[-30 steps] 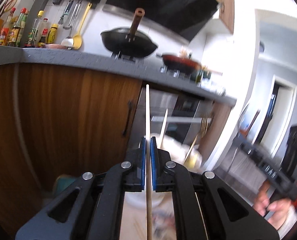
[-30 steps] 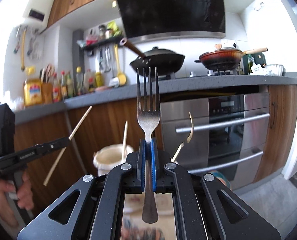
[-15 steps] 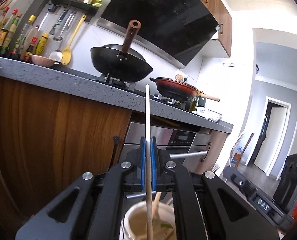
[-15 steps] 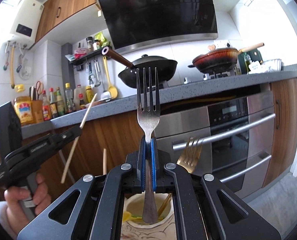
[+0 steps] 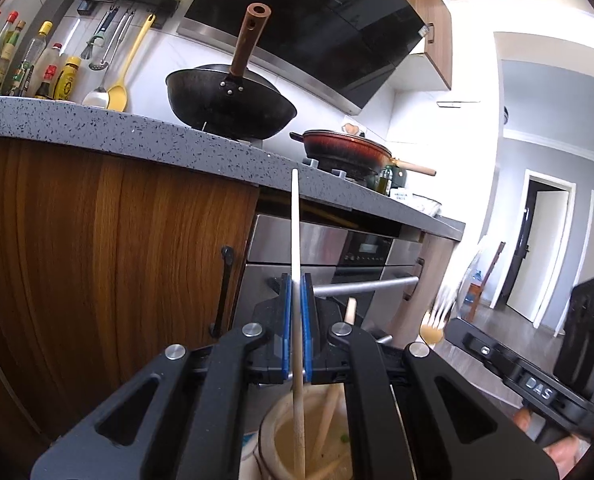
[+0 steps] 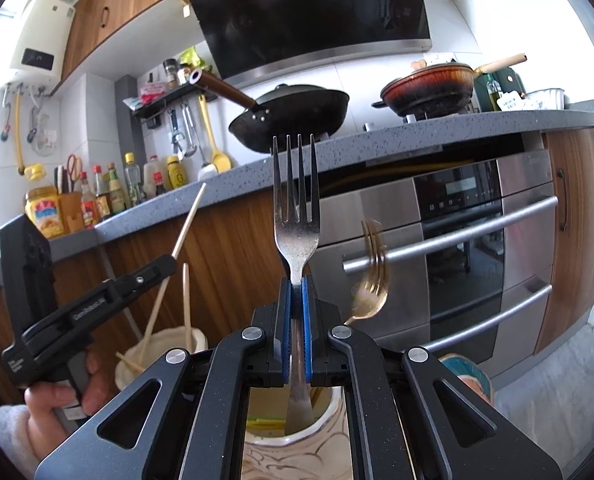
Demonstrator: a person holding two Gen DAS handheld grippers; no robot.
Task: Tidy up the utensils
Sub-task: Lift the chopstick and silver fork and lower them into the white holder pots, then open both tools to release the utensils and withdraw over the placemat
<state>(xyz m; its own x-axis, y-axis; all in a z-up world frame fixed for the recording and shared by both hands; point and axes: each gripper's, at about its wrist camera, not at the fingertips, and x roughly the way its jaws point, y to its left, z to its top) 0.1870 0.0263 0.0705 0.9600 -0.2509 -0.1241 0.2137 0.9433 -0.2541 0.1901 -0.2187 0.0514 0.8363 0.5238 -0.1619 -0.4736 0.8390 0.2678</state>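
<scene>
My left gripper (image 5: pixel 295 280) is shut on a pale wooden chopstick (image 5: pixel 295 220) that stands upright. Its lower end dips into a cream holder (image 5: pixel 275 428) with other chopsticks (image 5: pixel 329 412) in it. My right gripper (image 6: pixel 295 284) is shut on the neck of a silver fork (image 6: pixel 295 216), tines up. The fork's handle end hangs inside a patterned ceramic holder (image 6: pixel 297 448). A gold fork (image 6: pixel 371 280) leans out of that holder, blurred. The right wrist view also shows the left gripper (image 6: pixel 165 262) with its chopstick (image 6: pixel 185 232) over the cream holder (image 6: pixel 157 356).
Just ahead are wooden cabinet doors (image 5: pixel 97 260), a steel oven front (image 6: pixel 457 240) and a grey counter edge (image 5: pixel 137 136). A black wok (image 6: pixel 293 112) and a red pan (image 6: pixel 433 84) sit on the hob. Bottles (image 6: pixel 109 192) line the counter's left. A blue-rimmed dish (image 6: pixel 469 372) is at lower right.
Both grippers have moved over the holders and sunk a little. The chopstick's lower end now reaches deeper into the cream holder, and the fork's handle now hangs in the patterned one. Both grips are unchanged.
</scene>
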